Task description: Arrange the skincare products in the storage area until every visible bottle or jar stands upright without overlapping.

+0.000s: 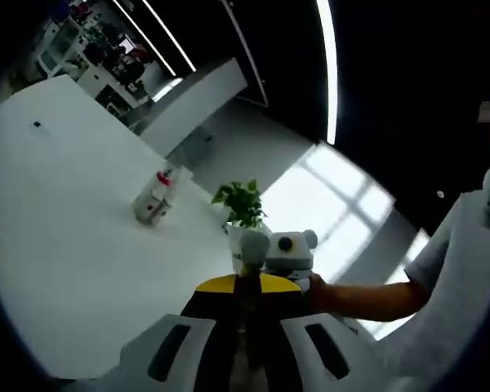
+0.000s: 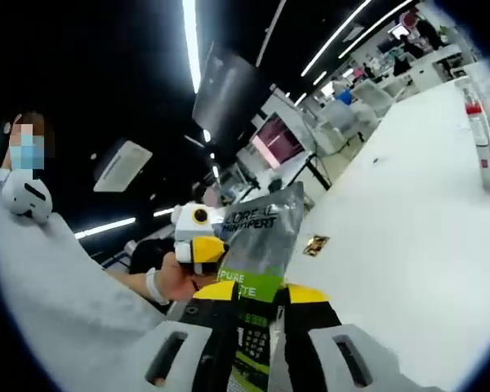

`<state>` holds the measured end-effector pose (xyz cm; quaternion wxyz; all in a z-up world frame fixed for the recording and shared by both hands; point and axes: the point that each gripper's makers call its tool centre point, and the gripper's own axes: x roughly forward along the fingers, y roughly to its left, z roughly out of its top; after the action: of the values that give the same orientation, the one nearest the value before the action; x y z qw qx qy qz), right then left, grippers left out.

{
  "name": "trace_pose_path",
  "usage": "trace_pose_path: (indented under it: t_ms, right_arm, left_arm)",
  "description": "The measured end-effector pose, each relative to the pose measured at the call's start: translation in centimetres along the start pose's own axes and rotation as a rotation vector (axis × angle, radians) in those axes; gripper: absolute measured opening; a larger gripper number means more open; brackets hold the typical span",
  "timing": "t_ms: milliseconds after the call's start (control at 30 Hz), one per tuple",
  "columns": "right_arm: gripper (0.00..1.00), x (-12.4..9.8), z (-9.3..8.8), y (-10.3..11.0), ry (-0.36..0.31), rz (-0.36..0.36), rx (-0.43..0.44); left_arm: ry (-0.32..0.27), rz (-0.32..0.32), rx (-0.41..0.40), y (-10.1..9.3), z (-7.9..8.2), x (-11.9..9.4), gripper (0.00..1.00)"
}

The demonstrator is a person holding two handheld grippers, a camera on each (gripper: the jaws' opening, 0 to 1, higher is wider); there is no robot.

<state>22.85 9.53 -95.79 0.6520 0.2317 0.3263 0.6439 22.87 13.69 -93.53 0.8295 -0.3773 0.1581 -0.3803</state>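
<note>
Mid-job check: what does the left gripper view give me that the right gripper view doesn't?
Left gripper view: a potted plant and red-capped bottles on the table. Right gripper view: the right tool shut on a grey L'Oreal tube, and a small gold item. Both: the white table and the person's white sleeve.

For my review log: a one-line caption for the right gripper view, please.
Right gripper shut on a grey L'Oreal tube, held up beside the white table; the left gripper behind.
</note>
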Motion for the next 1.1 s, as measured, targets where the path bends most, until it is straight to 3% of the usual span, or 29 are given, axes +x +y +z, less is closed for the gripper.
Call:
trace_pose_path:
  t_ms: [167,367,500,767,867,1033,1100]
  right_arm:
    - [0.00,-0.7,0.1,0.2,-0.012,0.008,0.026]
    - [0.00,-0.7,-0.1,-0.2,-0.044,-0.011,0.062]
    - [0.00,-1.1,0.7,-0.3,-0.110,-0.006,0.093]
    - [0.00,-0.9,2.0,0.3,-0.210,0.020,0.139]
    - [0.00,-1.0,3.0,0.7,-0.265,0.049,0.160]
    - [0.00,-1.1,4.9,1.2,-0.353,0.095,0.189]
    - [0.00,-0.9,5.1,1.4,-0.349,0.102,0.181]
  left_arm:
    - [0.016,0.011,-0.001,0.4,-0.3,0.2,0.02]
    - [0.017,0.030,-0.029,0.6,-0.4,0.3,0.02]
    - [-0.030,0.024,-0.042,0.6,0.5,0.3,0.03]
    - [-0.066,0.014,-0.049,0.4,0.9,0.4,0.23]
    - [-0.060,0.013,-0.048,0.4,0.8,0.5,0.26]
    - [0.004,0.006,-0.020,0.1,-0.4,1.2,0.27]
    - [0.012,-0.002,-0.025,0.0,-0.6,1.3,0.26]
